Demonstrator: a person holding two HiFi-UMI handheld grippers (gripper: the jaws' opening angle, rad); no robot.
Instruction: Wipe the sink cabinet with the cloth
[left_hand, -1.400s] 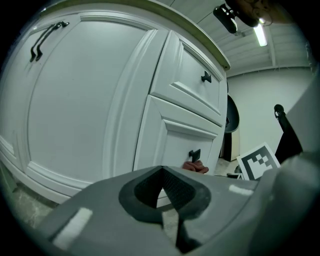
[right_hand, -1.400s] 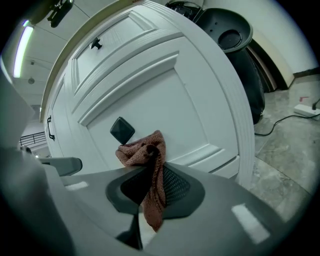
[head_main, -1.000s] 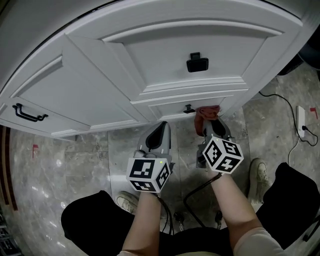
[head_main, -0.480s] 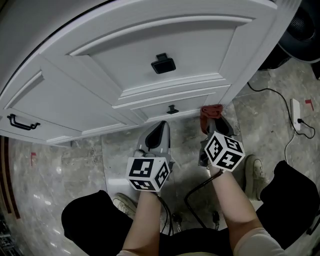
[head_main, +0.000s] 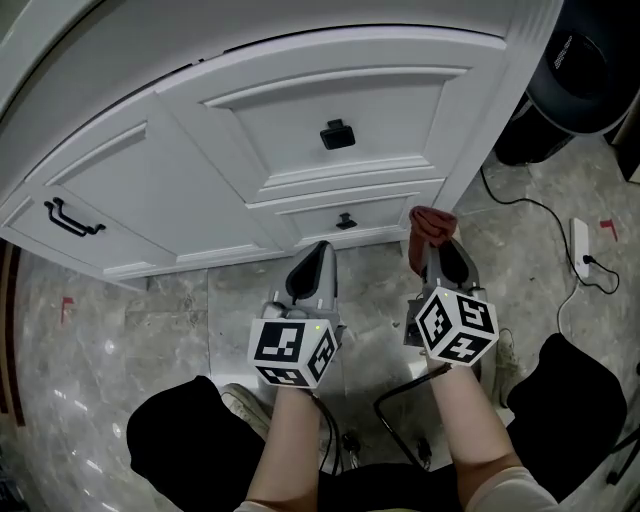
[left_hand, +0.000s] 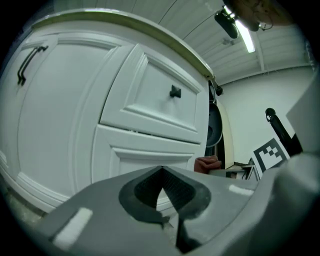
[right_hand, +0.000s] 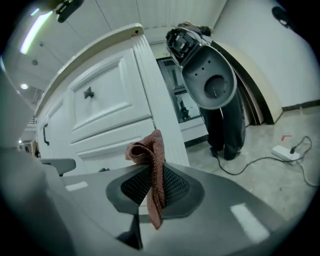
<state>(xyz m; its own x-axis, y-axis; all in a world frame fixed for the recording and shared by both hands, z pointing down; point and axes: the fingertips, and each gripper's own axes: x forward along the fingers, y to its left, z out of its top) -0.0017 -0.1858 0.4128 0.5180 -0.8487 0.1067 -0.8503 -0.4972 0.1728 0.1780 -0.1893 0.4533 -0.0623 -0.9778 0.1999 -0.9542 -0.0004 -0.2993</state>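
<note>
While right gripper (right_hand: 154, 175) pinches cloth (head_main: 430, 222) | dark appliance (head_main: 575, 80), perhaps fan, beside cabinet (head_main: 200, 190)

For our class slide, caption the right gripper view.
The right gripper pinches a reddish cloth near the white sink cabinet.

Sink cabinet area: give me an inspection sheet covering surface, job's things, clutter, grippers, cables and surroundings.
Surface: white panelled sink cabinet, fronts shut, black handles.
Job's things: reddish-brown knitted cloth, by the cabinet's lower right corner; contact cannot be told.
Clutter: nothing seen.
Grippers: right gripper, fingers shut on the cloth; left gripper, fingers shut with nothing between them, short of the cabinet.
Cables: black cable runs across the floor to a white power strip.
Surroundings: grey marble-look floor; black bin-like object to the right of the cabinet.
</note>
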